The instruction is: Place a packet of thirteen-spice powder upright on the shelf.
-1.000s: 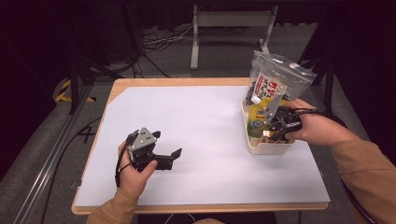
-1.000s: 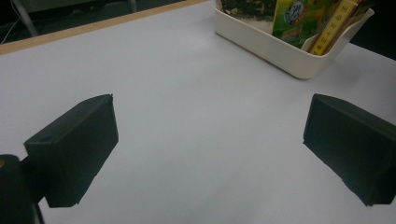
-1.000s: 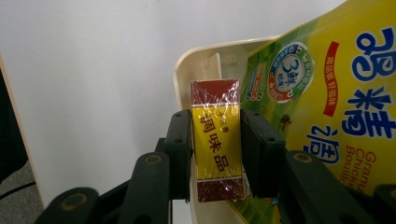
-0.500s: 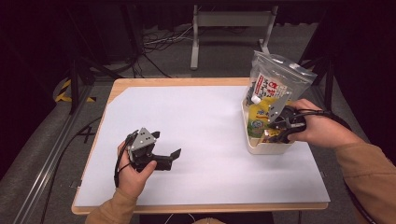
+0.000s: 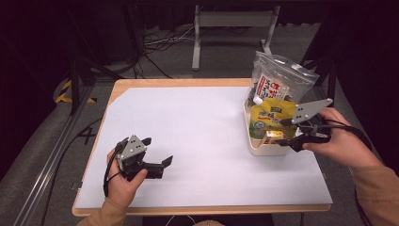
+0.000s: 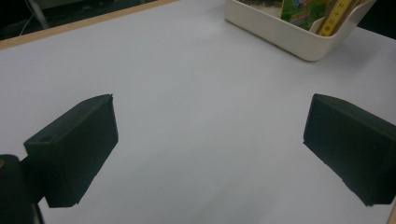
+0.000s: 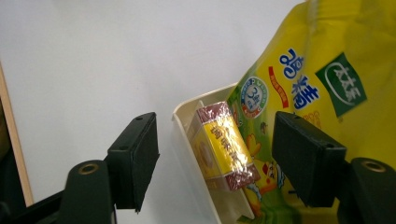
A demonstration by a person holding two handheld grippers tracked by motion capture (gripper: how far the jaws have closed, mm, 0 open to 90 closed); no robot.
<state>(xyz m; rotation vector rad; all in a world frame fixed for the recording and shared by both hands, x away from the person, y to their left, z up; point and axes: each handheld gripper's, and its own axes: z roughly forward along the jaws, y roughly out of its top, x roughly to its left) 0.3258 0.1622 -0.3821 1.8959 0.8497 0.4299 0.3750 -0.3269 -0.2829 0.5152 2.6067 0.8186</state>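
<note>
the small yellow box (image 7: 223, 148) has its lower end hidden behind the wall of the white bin (image 7: 196, 154) in the right gripper view, and its print is too soft to read; in the high view (image 5: 274, 137) only a yellow face with a dark red edge peeks above the bin's rim (image 5: 275, 149). it is a little carton, yellow on its broad face, dark red at both ends, wrapped in glossy film. it stands in the near corner of the bin, leaning, its long axis running from the bin's floor up toward the rim, tilted in the right gripper view from upper left to lower right, broad face turned to the camera. right behind it, touching, a big yellow pouch (image 7: 322, 93) with blue characters and a green badge is cut off at the top and right edges; in the high view that pouch (image 5: 272, 115) leans in the bin in front of a clear zip bag (image 5: 275, 84) with a white label, whose contents cannot be made out.

the right gripper (image 7: 215, 156) sits at the bin's near edge, its jaws having just been opening; they stand wide, one outside the bin wall, the other against the pouch side, with the box between them but untouched by either pad.

the left gripper (image 5: 153, 157) rests well apart on the white table (image 5: 197, 141), jaws spread with nothing between them.
</note>
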